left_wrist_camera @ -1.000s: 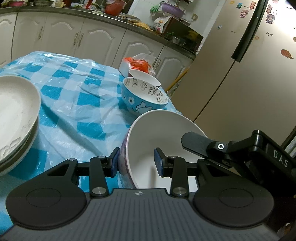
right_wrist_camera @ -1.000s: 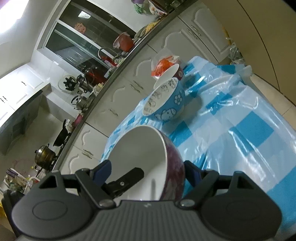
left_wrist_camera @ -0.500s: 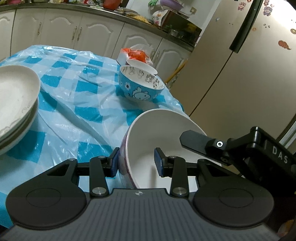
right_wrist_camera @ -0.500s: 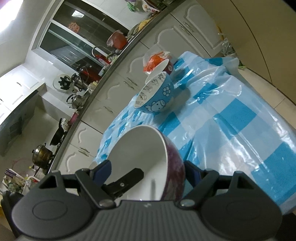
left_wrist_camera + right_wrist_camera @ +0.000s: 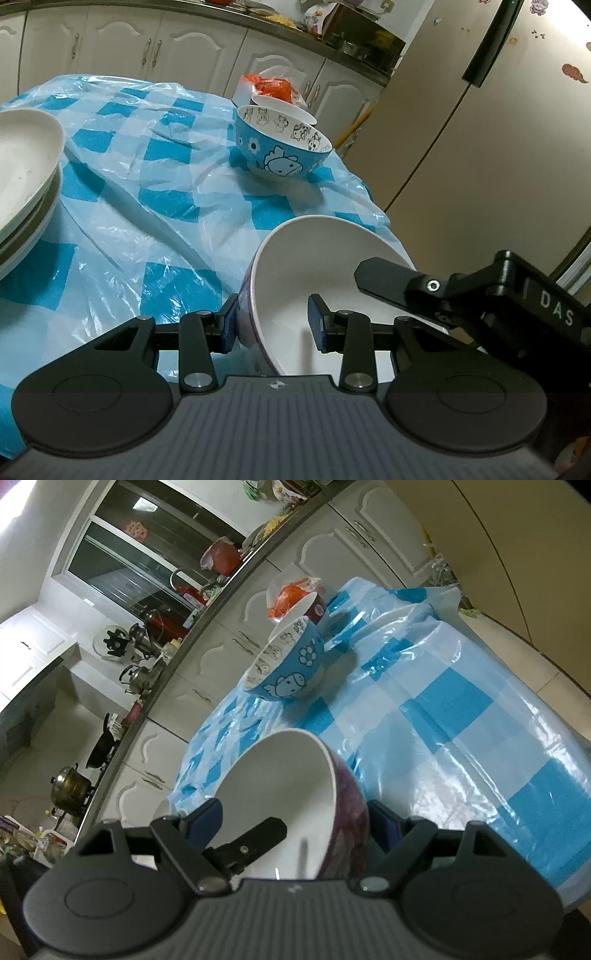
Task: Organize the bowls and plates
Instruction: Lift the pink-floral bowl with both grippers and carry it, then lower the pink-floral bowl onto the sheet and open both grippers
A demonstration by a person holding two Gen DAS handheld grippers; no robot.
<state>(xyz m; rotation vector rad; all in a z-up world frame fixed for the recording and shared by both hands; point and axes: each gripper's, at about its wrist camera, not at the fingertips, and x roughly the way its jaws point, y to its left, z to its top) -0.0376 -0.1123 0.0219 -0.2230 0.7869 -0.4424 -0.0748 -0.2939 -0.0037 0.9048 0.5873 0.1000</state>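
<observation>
Only the left view shows stacked plates (image 5: 26, 177); both tools (image 5: 273, 325) (image 5: 291, 821) pinch the purple bowl (image 5: 325, 266).

We hold our black left gripper (image 5: 273, 325) with its blue-padded fingers straddling one wall of a bowl, one finger outside and one inside. Our black right gripper (image 5: 295, 825) straddles the opposite wall likewise, and one of its fingers (image 5: 391, 280) reaches into the left wrist view from the right.
</observation>
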